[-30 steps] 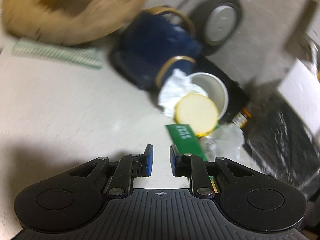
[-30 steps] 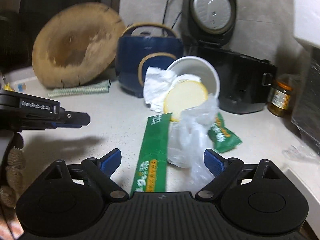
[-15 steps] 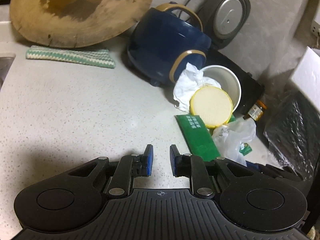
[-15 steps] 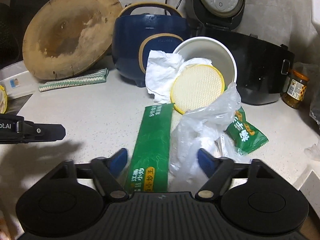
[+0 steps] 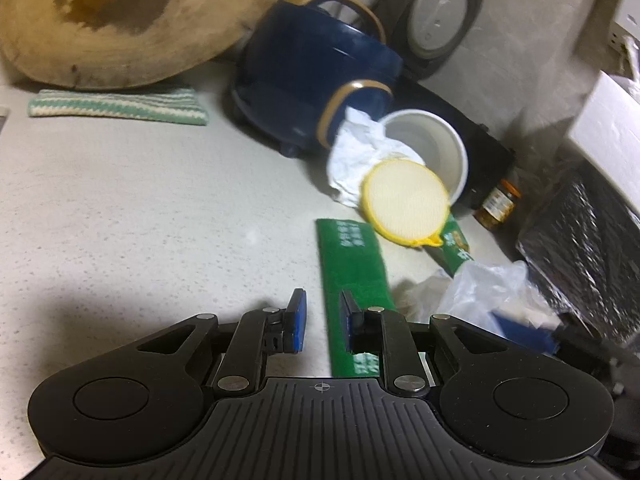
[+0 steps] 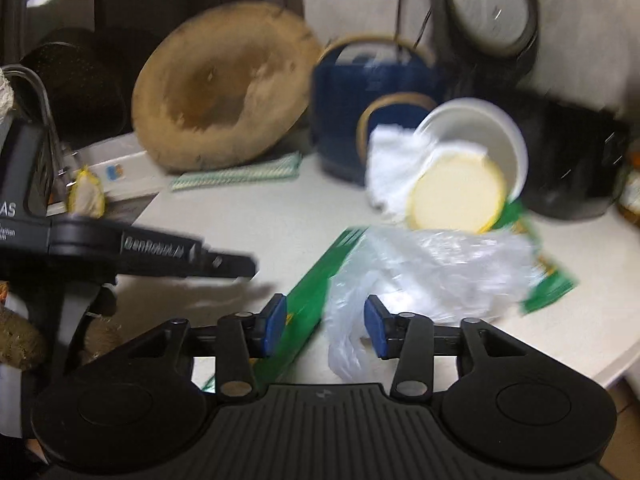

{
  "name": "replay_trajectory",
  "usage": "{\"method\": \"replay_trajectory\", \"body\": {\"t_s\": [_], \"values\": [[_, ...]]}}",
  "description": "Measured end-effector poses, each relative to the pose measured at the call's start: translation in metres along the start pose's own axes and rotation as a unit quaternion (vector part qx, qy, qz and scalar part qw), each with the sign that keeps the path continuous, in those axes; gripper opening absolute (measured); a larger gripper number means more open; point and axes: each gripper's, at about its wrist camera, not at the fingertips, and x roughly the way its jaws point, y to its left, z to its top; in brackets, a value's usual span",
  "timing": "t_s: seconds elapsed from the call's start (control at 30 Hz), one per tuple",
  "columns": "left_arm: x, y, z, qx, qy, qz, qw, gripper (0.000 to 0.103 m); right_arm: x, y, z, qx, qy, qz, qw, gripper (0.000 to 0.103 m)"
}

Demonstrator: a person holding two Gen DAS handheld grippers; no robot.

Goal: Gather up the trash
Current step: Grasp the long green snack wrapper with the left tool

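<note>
- Looking along our right gripper (image 6: 326, 324), we see its blue pads part-way apart; the jaws have just been closing, with the clear plastic bag (image 6: 424, 272) bunched between them.
- We cannot tell from the blurred right view whether the pads press on the bag yet; a gap shows beside each pad.
- Our left gripper (image 5: 322, 320) has its jaws narrowly apart with nothing between them; it hangs over the pale countertop (image 5: 140, 220).
- We see the long green wrapper (image 5: 352, 264) flat on the counter, running under the left gripper's right-hand finger in the left view, and just left of the plastic bag in the right view.
- We find a second, smaller green packet (image 6: 548, 276) partly under the bag, on its far right side.
- Behind these, a white cup (image 5: 432, 148) lies on its side with a yellow-rimmed lid (image 5: 406, 204) leaning at its mouth and crumpled white paper (image 5: 356, 156) beside it.
- We see a blue pot (image 5: 316, 76) and a black rice cooker (image 6: 572, 160) behind the trash, and a round wooden board (image 5: 132, 16) leaning over a striped cloth (image 5: 116, 106).
</note>
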Motion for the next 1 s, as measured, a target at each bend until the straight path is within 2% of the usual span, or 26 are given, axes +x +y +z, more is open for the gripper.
{"method": "replay_trajectory", "body": {"t_s": [0.07, 0.13, 0.33, 0.47, 0.57, 0.67, 0.73, 0.87, 0.93, 1.0], "values": [[0.001, -0.007, -0.002, 0.017, 0.002, -0.010, 0.9998, 0.021, -0.009, -0.007, 0.001, 0.000, -0.020, -0.029, 0.999, 0.062], [0.000, -0.016, -0.004, 0.041, 0.000, -0.020, 0.9990, 0.021, -0.013, -0.014, 0.001, 0.001, -0.033, -0.063, 0.997, 0.066], [0.000, -0.049, -0.011, 0.125, 0.001, -0.022, 0.9920, 0.021, 0.009, -0.035, -0.005, 0.023, -0.014, -0.106, 0.994, 0.066], [0.008, -0.067, -0.021, 0.199, 0.003, 0.019, 0.9799, 0.021, 0.030, -0.035, -0.017, 0.035, 0.016, -0.112, 0.993, 0.066], [0.015, -0.069, -0.027, 0.221, 0.017, 0.044, 0.9741, 0.023, 0.033, -0.033, -0.025, 0.044, 0.024, -0.090, 0.995, 0.066], [0.015, -0.063, -0.025, 0.212, 0.015, 0.066, 0.9749, 0.026, 0.034, -0.032, -0.029, 0.049, 0.022, -0.083, 0.995, 0.069], [0.016, -0.054, -0.019, 0.187, 0.014, 0.075, 0.9794, 0.023, 0.030, -0.034, -0.032, 0.051, 0.017, -0.084, 0.995, 0.071], [0.013, -0.035, -0.005, 0.110, 0.016, 0.038, 0.9931, 0.022, 0.028, -0.036, -0.034, 0.048, 0.019, -0.073, 0.996, 0.084], [0.012, -0.036, -0.001, 0.096, 0.006, 0.033, 0.9948, 0.022, 0.028, -0.034, -0.035, 0.035, 0.024, -0.067, 0.997, 0.088], [0.012, -0.044, 0.000, 0.106, 0.000, 0.033, 0.9938, 0.022, 0.029, -0.031, -0.035, 0.025, 0.031, -0.064, 0.997, 0.094]]}}
